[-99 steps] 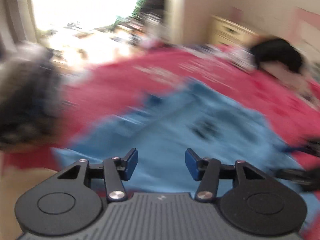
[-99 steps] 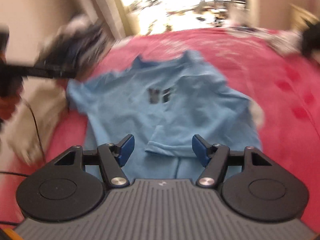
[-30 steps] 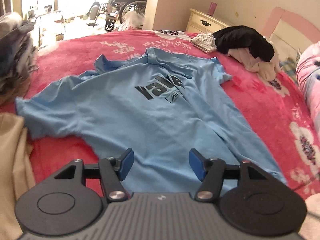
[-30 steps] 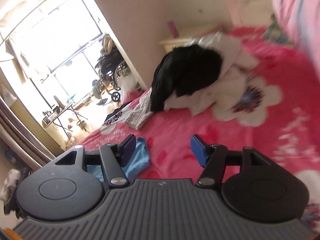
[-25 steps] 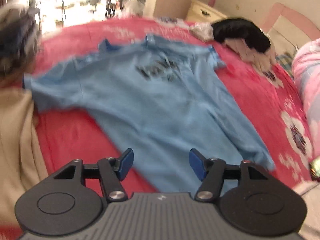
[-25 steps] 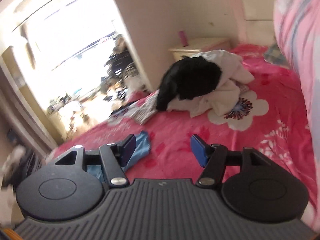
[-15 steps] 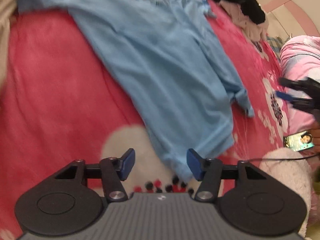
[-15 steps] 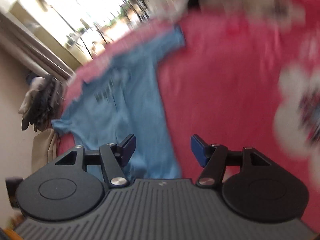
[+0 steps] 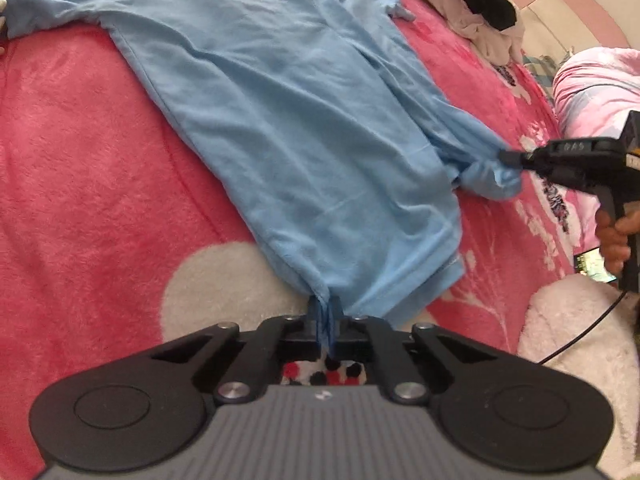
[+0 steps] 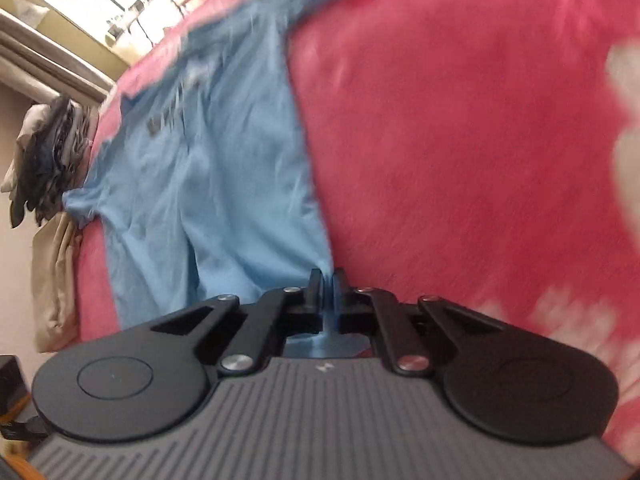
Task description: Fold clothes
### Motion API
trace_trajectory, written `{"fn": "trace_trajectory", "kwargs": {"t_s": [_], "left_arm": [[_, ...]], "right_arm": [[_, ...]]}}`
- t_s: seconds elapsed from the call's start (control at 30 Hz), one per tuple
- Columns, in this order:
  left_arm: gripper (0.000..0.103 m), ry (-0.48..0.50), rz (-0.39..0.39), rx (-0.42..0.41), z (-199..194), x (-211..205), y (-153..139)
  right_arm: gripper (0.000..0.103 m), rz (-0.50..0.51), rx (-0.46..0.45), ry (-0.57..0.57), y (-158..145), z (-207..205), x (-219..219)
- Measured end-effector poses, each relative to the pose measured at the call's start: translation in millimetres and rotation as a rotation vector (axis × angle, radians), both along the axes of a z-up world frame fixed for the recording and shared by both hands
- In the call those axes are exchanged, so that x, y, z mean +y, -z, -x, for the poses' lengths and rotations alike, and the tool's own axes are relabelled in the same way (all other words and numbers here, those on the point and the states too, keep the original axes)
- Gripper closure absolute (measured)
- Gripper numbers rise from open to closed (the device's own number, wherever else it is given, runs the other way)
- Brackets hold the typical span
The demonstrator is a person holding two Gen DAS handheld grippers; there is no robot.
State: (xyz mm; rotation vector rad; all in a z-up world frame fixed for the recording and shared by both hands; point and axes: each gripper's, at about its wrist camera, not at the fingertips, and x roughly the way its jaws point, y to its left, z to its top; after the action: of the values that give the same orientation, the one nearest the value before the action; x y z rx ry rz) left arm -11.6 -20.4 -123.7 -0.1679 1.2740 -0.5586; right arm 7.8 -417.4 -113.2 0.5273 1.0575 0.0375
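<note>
At the near end of the bed, my left gripper (image 9: 325,320) has just pinched shut on the left corner of the hem of the blue T-shirt (image 9: 288,112), a twist of blue cloth caught between the pads. My right gripper (image 10: 326,292) has just closed too, on the shirt's other bottom corner; its own view is blurred, so how much cloth it has I can only guess, though blue fabric does sit between the pads. In the left view that gripper (image 9: 505,157) reaches in from the right, my hand (image 9: 614,236) behind it, with the corner bunched at its tip. The shirt lies flat on the red floral blanket (image 9: 88,152), print up, its long axis running away from both grippers toward the collar and sleeves at the far end. Each hand is at its own corner, so the fold, I judge, turns on carrying the hem forward along that axis toward the shoulders.
</note>
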Motion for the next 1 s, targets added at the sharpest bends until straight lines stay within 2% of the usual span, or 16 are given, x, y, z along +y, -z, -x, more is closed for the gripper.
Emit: {"fn": "trace_trajectory", "kwargs": {"t_s": [0.1, 0.2, 0.33, 0.43, 0.5, 0.57, 0.67, 0.7, 0.73, 0.8, 0.9, 1.0], "left_arm": [[0.100, -0.003, 0.007, 0.016, -0.4, 11.1, -9.4], [0.100, 0.001, -0.009, 0.045, -2.2, 16.1, -11.7], [0.100, 0.016, -0.090, 0.072, -5.0, 17.9, -4.8], [0.100, 0.014, -0.135, 0.075, -6.3, 23.9, -1.1], [0.100, -0.001, -0.140, 0.085, -7.4, 28.5, 0.4], [0.100, -0.010, -0.130, 0.091, -7.9, 32.1, 0.6], [0.099, -0.013, -0.120, 0.096, -8.1, 33.2, 3.6], [0.098, -0.018, -0.116, 0.101, -8.2, 33.8, 5.1], [0.097, -0.033, -0.114, 0.095, -6.8, 33.8, 8.5], [0.097, -0.044, -0.109, 0.099, -5.4, 35.6, 11.1], [0.092, -0.052, -0.095, 0.095, -5.1, 41.6, 11.4], [0.082, -0.055, -0.063, 0.096, -3.2, 43.9, 12.9]], "right_arm": [[0.100, 0.064, -0.080, 0.040, -25.7, -4.0, -28.2], [0.100, 0.130, -0.104, 0.075, -38.5, -15.0, -53.9], [0.100, 0.187, -0.047, 0.099, -21.5, -31.8, -72.7], [0.100, 0.231, 0.001, 0.132, 5.1, -42.2, -78.3], [0.098, 0.281, 0.027, 0.155, 21.9, -43.5, -76.6], [0.097, 0.286, 0.021, 0.187, 28.2, -40.0, -73.5], [0.083, 0.281, -0.029, 0.230, 18.6, -26.0, -66.3], [0.073, 0.271, -0.053, 0.250, 13.5, -19.2, -62.9], [0.069, 0.264, -0.075, 0.256, 8.7, -13.9, -59.3], [0.069, 0.279, -0.128, 0.242, -6.4, -4.4, -48.1], [0.060, 0.342, -0.208, 0.179, -33.9, 7.7, -25.2], [0.059, 0.395, -0.317, 0.072, -65.9, 24.2, 9.3]]}}
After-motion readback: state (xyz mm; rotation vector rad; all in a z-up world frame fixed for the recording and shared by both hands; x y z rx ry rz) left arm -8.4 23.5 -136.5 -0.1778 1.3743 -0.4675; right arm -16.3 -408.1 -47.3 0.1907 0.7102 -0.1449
